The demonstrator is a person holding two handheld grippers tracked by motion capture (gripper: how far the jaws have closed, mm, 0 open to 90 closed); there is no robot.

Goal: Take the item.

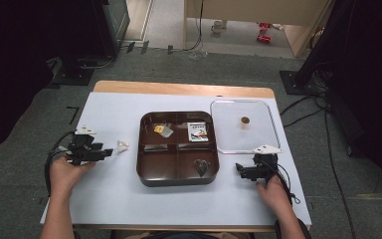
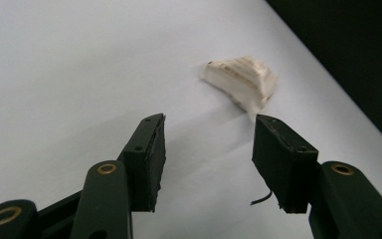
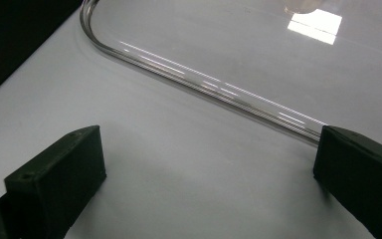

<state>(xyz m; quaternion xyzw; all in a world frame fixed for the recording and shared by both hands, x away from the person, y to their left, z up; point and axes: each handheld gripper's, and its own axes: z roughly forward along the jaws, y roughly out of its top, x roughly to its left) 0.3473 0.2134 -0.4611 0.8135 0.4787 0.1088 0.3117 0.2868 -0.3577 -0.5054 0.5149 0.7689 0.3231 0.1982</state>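
A dark brown tray (image 1: 145, 169) with four compartments sits mid-table; small packets (image 1: 163, 130) lie in its far left cell, a printed packet (image 1: 198, 132) in the far right, a dark item (image 1: 201, 167) in the near right. A small white wrapped piece (image 1: 123, 145) (image 2: 241, 79) lies on the white surface left of the tray. My left gripper (image 1: 108, 152) (image 2: 206, 159) is open, just short of that piece. My right gripper (image 1: 239, 168) (image 3: 209, 184) is open over bare table, near the rim of a clear lid (image 1: 229, 144) (image 3: 199, 82).
The clear lid lies flat right of the tray with a small gold knob (image 1: 245, 120) at its centre. A white sheet (image 1: 109, 114) covers the wooden table. Cables (image 1: 328, 144) and dark stands (image 1: 74, 72) are on the floor around it.
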